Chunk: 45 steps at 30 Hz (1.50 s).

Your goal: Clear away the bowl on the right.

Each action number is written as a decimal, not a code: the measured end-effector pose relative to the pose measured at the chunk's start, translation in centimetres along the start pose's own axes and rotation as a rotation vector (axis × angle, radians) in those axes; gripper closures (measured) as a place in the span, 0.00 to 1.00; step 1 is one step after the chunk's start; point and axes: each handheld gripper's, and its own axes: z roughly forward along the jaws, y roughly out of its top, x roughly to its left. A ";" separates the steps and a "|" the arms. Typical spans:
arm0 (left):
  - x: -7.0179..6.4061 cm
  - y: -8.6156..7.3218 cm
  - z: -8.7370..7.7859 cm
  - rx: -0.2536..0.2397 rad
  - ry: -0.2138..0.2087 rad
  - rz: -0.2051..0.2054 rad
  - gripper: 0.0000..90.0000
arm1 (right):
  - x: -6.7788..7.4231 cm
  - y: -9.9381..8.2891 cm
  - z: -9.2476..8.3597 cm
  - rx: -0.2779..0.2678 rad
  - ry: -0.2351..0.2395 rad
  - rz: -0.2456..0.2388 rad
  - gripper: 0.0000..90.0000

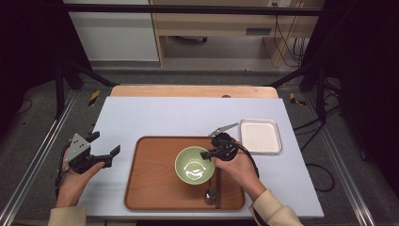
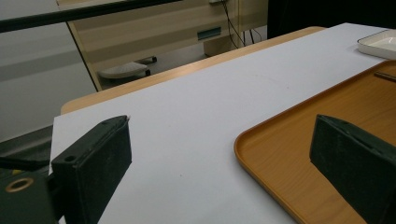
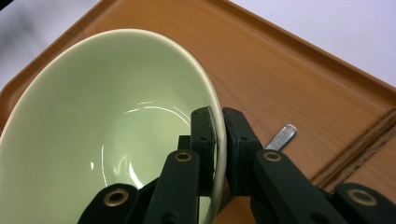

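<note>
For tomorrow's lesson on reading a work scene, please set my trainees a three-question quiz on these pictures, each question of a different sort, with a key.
1. True or false: the right gripper is shut on the rim of the green bowl.
2. The green bowl sits on: A) the white dish; B) the brown tray; C) the bare table.
3. Fill in: the left gripper stands with its jaws ____, nothing between them.

Key
1. True: one jaw is inside the rim, one outside.
2. B.
3. open.
</note>
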 end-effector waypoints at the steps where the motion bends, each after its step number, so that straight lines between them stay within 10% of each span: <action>1: 0.0 0.0 0.0 0.000 0.000 0.000 0.06 | 0.0 0.0 0.1 -0.002 -0.001 -0.005 0.93; 45: 0.1 -0.1 0.1 0.006 0.000 0.002 0.06 | 0.6 -0.6 1.6 0.082 0.025 -0.020 0.93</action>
